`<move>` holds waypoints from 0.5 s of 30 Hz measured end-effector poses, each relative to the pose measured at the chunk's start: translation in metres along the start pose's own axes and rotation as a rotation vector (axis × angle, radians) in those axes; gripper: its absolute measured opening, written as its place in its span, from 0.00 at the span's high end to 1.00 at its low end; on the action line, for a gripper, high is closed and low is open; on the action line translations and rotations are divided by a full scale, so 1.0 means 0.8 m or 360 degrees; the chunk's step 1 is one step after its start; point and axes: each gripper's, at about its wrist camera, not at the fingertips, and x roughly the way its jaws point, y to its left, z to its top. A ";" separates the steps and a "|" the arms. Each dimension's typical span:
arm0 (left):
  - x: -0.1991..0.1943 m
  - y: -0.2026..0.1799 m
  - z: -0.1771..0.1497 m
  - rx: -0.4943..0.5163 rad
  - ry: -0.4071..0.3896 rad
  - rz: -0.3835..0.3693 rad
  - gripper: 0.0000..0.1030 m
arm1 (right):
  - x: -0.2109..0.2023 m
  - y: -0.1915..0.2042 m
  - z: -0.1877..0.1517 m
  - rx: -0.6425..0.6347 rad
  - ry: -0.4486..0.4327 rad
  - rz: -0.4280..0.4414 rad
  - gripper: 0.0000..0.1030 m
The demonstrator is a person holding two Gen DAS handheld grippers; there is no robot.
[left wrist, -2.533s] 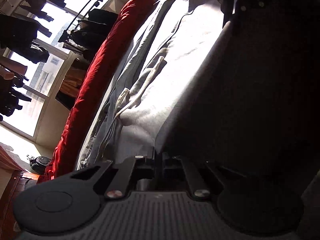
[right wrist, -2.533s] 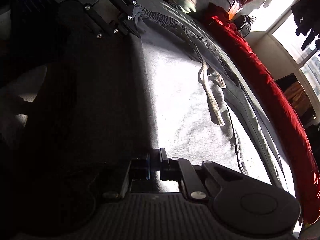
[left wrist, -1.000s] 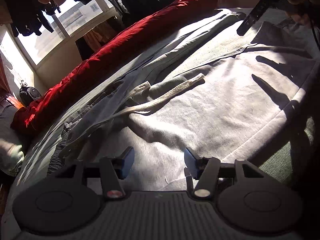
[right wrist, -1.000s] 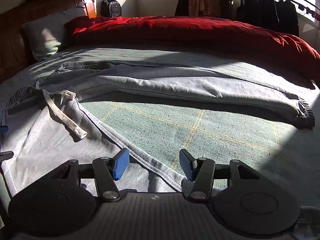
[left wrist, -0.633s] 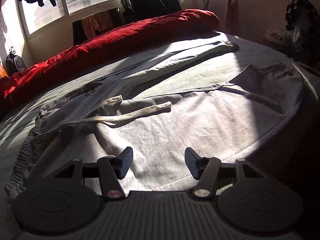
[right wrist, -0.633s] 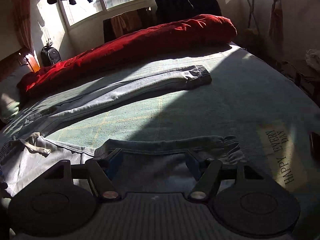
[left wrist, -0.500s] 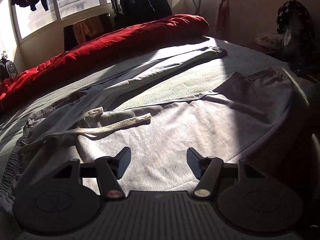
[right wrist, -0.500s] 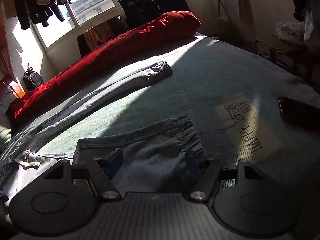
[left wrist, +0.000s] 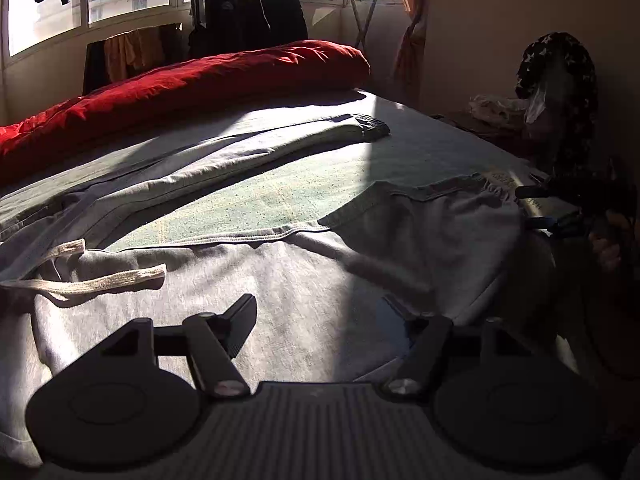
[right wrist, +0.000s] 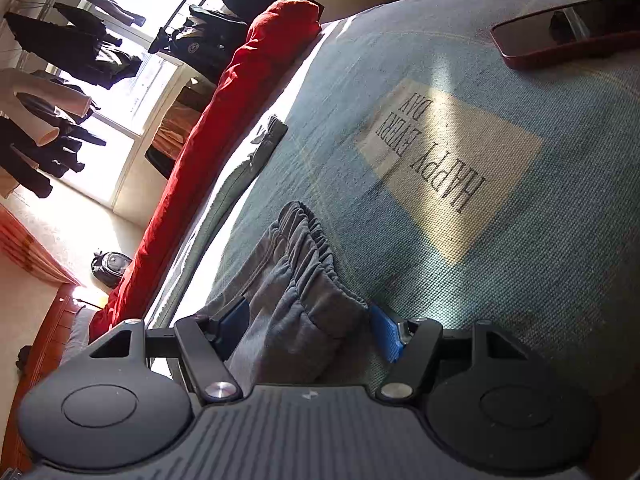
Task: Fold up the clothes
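Grey sweatpants (left wrist: 248, 280) lie spread flat on the bed, the white drawstring (left wrist: 100, 282) at the waist on the left. The far leg runs to a cuff (left wrist: 374, 128) near the red duvet. The near leg ends in a gathered cuff (right wrist: 306, 256). My left gripper (left wrist: 320, 316) hovers open just over the upper part of the near leg. My right gripper (right wrist: 310, 322) is open and tilted, its blue pads (right wrist: 384, 330) standing either side of the near cuff without pinching it. In the left wrist view the right gripper (left wrist: 560, 210) shows at the bed's right edge, held by a hand (left wrist: 608, 250).
A rolled red duvet (left wrist: 180, 88) lies along the far side of the bed. A dark phone (right wrist: 568, 32) and a "HAPPY EVERY DAY" label (right wrist: 440, 160) sit on the green bedcover (left wrist: 280, 196) beyond the cuff. Clothes hang on a rack (left wrist: 248, 20) by the window.
Both grippers let go of the fabric and opened earlier. Over the last half second my right gripper rolled sideways and closed in on the near cuff, which now sits between its fingers. The left drifted slightly right.
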 end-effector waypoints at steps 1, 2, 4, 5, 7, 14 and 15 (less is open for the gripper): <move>0.003 -0.002 0.000 -0.0008 0.0004 0.0007 0.33 | -0.002 0.004 0.004 -0.0043 -0.0022 -0.0023 0.31; 0.006 -0.004 0.000 -0.0017 0.0009 0.0015 0.33 | -0.004 0.007 0.007 -0.0086 -0.0044 -0.0045 0.31; 0.009 -0.006 -0.002 -0.0032 0.0017 0.0031 0.33 | -0.009 0.008 0.014 -0.0132 -0.0053 -0.0095 0.31; 0.009 -0.006 -0.004 -0.0033 0.0015 0.0047 0.33 | -0.014 0.005 0.015 -0.0136 -0.0049 -0.0104 0.31; 0.009 -0.008 -0.006 -0.0030 0.0013 0.0062 0.32 | -0.014 0.009 0.011 -0.0221 -0.0037 -0.0154 0.32; 0.017 -0.016 -0.007 -0.0007 0.0032 0.0056 0.30 | -0.001 0.038 -0.009 -0.0607 0.0008 -0.0364 0.36; 0.018 -0.017 -0.007 -0.0005 0.0032 0.0055 0.30 | 0.005 0.044 -0.011 -0.0657 0.0015 -0.0392 0.36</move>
